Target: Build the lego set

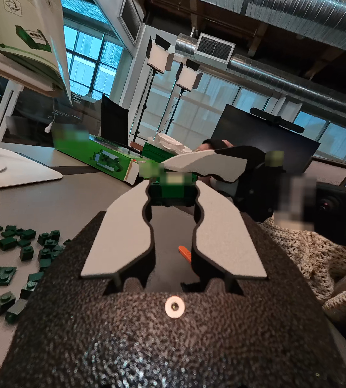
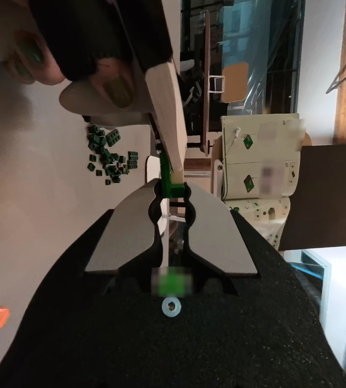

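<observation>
Currently both hand-held grippers are clamped on the same green lego assembly (image 1: 171, 192), held up off the counter (image 1: 67, 205). Left hand-held gripper (image 1: 171, 194) pinches its sides at the fingertips. Right hand-held gripper (image 2: 172, 190) comes in from the left one's right, roughly crosswise, and nips a bright green brick (image 2: 176, 190) at the assembly's edge; a tan piece (image 2: 177, 175) sits just above that brick. In the right wrist view the assembly's long axis runs straight away from the right tips, so any push would likely go along that line, with the left bracing. Loose dark green bricks (image 1: 27, 249) lie on the counter left of the left hand-held gripper, so it is nearer them. Farther off: green set box (image 1: 105, 159), instruction booklet (image 2: 260, 159) on a stand.
</observation>
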Motion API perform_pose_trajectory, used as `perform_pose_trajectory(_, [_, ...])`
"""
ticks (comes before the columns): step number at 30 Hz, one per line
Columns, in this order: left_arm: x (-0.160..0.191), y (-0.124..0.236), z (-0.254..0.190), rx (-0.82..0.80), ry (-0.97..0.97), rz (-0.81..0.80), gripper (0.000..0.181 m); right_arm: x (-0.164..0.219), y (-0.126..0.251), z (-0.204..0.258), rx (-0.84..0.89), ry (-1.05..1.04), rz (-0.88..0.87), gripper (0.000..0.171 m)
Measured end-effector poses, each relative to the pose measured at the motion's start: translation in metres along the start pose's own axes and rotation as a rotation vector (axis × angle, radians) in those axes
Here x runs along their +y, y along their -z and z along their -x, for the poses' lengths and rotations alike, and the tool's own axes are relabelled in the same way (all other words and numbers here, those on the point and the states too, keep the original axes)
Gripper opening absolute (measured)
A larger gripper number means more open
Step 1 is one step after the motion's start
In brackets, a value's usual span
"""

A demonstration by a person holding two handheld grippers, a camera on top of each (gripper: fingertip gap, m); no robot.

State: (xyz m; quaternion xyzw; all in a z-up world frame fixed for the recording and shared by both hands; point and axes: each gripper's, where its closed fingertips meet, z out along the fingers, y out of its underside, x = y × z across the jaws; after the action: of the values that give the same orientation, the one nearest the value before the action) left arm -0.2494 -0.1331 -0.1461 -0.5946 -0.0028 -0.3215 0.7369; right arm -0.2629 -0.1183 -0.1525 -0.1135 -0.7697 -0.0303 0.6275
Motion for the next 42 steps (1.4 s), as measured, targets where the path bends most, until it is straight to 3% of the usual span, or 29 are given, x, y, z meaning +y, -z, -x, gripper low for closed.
perform_pose_trajectory(4, [-0.002, 0.000, -0.007, 0.049, -0.019, -0.009, 0.038, -0.003, 0.005, -0.005, 0.023, 0.034, -0.032, 0.018])
perform_pose_trajectory(10, [0.016, -0.005, 0.001, -0.020, -0.080, 0.152, 0.073, -0.001, 0.007, -0.004, 0.038, 0.113, -0.032, 0.017])
perform_pose_trajectory(14, [0.014, -0.003, -0.001, -0.010, -0.092, 0.146, 0.059, 0.005, 0.006, 0.000, 0.033, 0.199, -0.027, 0.017])
perform_pose_trajectory(21, [0.023, -0.002, 0.003, -0.003, -0.072, 0.233, 0.062, 0.012, 0.007, 0.007, 0.013, 0.281, -0.052, 0.018])
perform_pose_trajectory(25, [0.028, -0.003, -0.001, 0.028, -0.076, 0.268, 0.050, 0.008, 0.010, 0.008, 0.007, 0.282, -0.076, 0.017])
perform_pose_trajectory(42, [0.023, -0.001, -0.002, 0.043, -0.056, 0.235, 0.051, 0.011, 0.010, 0.008, 0.022, 0.271, -0.073, 0.018])
